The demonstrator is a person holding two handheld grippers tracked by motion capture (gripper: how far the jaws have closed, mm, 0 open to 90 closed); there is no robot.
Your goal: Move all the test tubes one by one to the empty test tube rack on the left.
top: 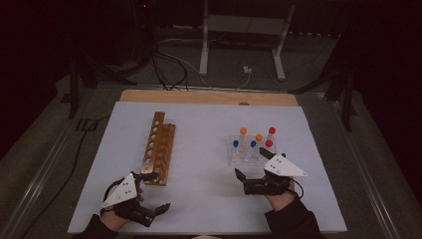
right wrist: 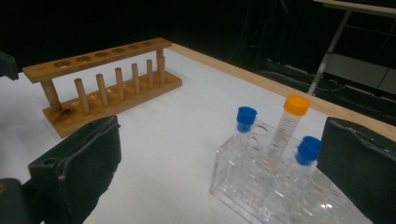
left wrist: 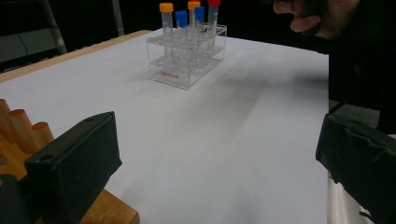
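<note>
Where your forearms enter at the near edge of the worktop (top: 209,199), your left claw (top: 155,191) sits low at the near left with its jaws spread wide and nothing between them; one jaw lies just beside the near end of the wooden rack (top: 159,149), the other points toward the middle of the white surface. In the left gripper view, the same two black jaws stand far apart, with the wooden rack's pegs (left wrist: 28,128) at the lower left and bare worktop between them. Your right claw (top: 249,167) rests at the near right, jaws likewise wide apart and holding nothing, just in front of the clear tube rack (top: 239,157). In the right gripper view, the clear tube rack (right wrist: 261,186) lies between the jaws, nearer the right-hand one, and carries two blue-capped tubes (right wrist: 245,123) and an orange-capped tube (right wrist: 292,123), all upright. In the high view, the clear rack holds two orange-capped tubes (top: 243,133), two blue-capped tubes and two red-capped tubes (top: 271,132). Farther left, the wooden rack runs lengthwise away from you, its holes empty. Beyond the white surface, a strip of bare wooden edge (top: 209,97) shows, then the floor with cables (top: 169,64) and a metal stand (top: 244,30).
</note>
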